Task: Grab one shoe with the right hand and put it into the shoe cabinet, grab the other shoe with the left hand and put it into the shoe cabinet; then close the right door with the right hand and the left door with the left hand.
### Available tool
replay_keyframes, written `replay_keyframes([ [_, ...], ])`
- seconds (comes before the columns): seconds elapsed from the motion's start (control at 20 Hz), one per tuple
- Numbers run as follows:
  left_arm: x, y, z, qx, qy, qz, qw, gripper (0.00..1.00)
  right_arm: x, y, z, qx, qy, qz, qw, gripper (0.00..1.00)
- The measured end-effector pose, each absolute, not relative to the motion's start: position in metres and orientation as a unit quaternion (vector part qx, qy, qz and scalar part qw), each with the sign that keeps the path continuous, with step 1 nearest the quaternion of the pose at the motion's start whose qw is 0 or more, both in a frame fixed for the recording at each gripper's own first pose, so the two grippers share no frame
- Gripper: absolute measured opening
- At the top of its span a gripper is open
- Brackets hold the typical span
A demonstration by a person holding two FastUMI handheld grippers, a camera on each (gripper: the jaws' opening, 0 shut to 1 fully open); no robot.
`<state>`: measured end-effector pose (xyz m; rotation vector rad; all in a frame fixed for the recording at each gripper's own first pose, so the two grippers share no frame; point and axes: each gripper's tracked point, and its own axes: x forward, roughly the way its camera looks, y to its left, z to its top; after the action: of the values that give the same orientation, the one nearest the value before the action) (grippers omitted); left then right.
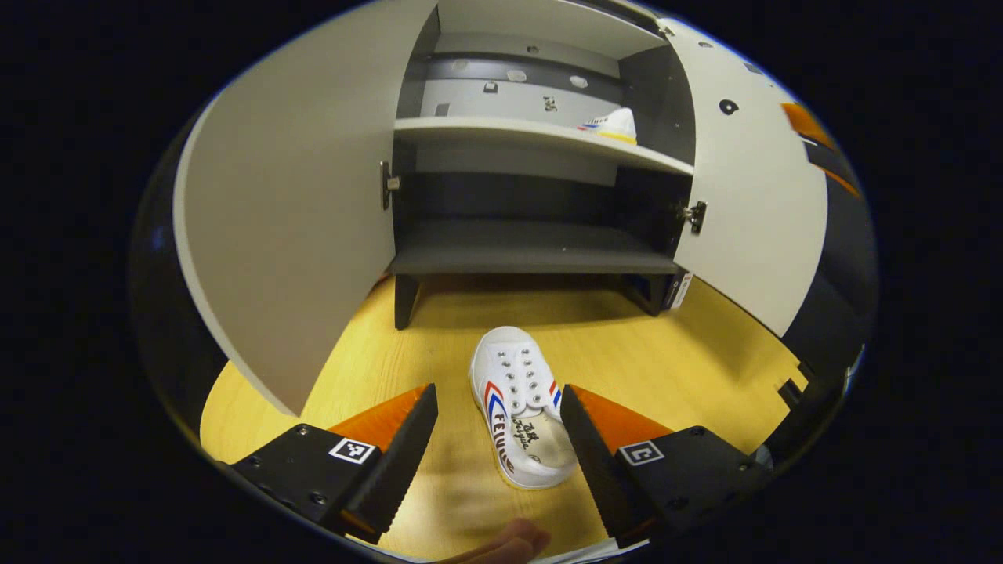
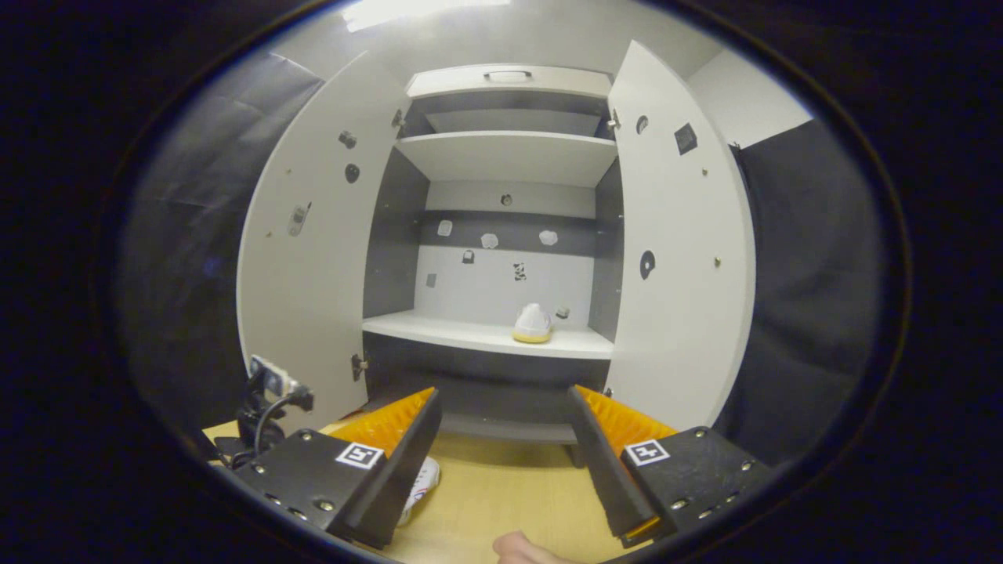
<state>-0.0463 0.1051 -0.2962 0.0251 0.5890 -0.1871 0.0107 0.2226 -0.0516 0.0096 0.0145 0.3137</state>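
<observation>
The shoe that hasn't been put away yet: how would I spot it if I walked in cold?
Find the tall shoe cabinet with both doors swung open, standing on a yellow wooden floor. Just in front of it lies a white lace-up shoe with red and blue stripes, between the open fingers of the left gripper. Its twin sits up on a white shelf inside; this one is down on the floor.

Light wooden floor (image 1: 674, 360) with visible grain, dark cloth wall (image 2: 815, 298) rising from the far edge of that floor, small clamp-mounted device with a cable (image 2: 270, 392) standing at the floor's near-left corner in the right gripper view
</observation>
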Motion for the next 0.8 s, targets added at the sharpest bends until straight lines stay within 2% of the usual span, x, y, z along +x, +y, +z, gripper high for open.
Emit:
replay_keyframes([
  [0.2,-0.038,0.105,-0.332,-0.002,0.335,-0.097,0.937,0.95,-0.008,0.208,-0.08,0.035,0.014,0.155,0.987,0.96],
  [0.25,-0.038,0.104,-0.342,-0.007,0.349,-0.101,0.932,0.93,-0.009,0.201,-0.087,0.029,0.015,0.149,0.988,0.94],
  [0.4,-0.032,0.106,-0.358,-0.001,0.371,-0.101,0.923,0.82,-0.011,0.183,-0.098,0.021,0.016,0.129,0.991,0.96],
  [0.6,-0.022,0.113,-0.375,0.025,0.389,-0.076,0.918,0.71,-0.012,0.167,-0.108,0.033,0.021,0.128,0.991,0.96],
  [0.65,-0.024,0.108,-0.38,0.022,0.397,-0.084,0.914,0.7,-0.013,0.161,-0.11,0.036,0.021,0.125,0.991,0.96],
  [0.75,-0.017,0.1,-0.379,0.021,0.384,-0.098,0.918,0.53,-0.014,0.151,-0.115,0.041,0.022,0.122,0.992,0.96],
  [0.8,-0.02,0.103,-0.381,0.03,0.386,-0.095,0.917,0.32,-0.015,0.146,-0.115,0.042,0.021,0.119,0.992,0.95],
])
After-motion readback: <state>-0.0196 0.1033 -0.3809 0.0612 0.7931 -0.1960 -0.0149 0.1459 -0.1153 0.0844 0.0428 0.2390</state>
